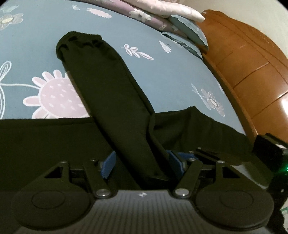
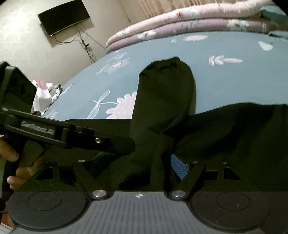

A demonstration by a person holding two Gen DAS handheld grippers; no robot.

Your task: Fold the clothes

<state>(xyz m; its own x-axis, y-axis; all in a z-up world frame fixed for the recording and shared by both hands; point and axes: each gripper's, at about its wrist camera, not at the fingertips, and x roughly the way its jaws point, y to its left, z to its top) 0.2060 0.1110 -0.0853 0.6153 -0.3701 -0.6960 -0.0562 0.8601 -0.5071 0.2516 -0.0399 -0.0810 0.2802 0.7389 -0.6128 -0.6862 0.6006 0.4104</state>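
Observation:
A pair of black trousers (image 1: 111, 90) lies on the bed. One leg runs away from me to its elastic cuff (image 1: 79, 38), and the rest spreads across the near edge. My left gripper (image 1: 142, 162) stands open, its blue pads (image 1: 108, 165) wide apart on either side of that leg's near end, which fills the gap between them. In the right wrist view the same trousers (image 2: 162, 100) drape over my right gripper (image 2: 136, 162). It is open wide; one blue pad (image 2: 178, 165) shows and the other is hidden under cloth.
The bed has a blue flowered sheet (image 1: 162, 72). Folded pink and purple quilts (image 2: 180, 23) lie at its far side. A wooden headboard (image 1: 252, 63) stands to the right. A hand (image 2: 10, 153) holds the left gripper's handle. A dark screen (image 2: 63, 16) hangs on the wall.

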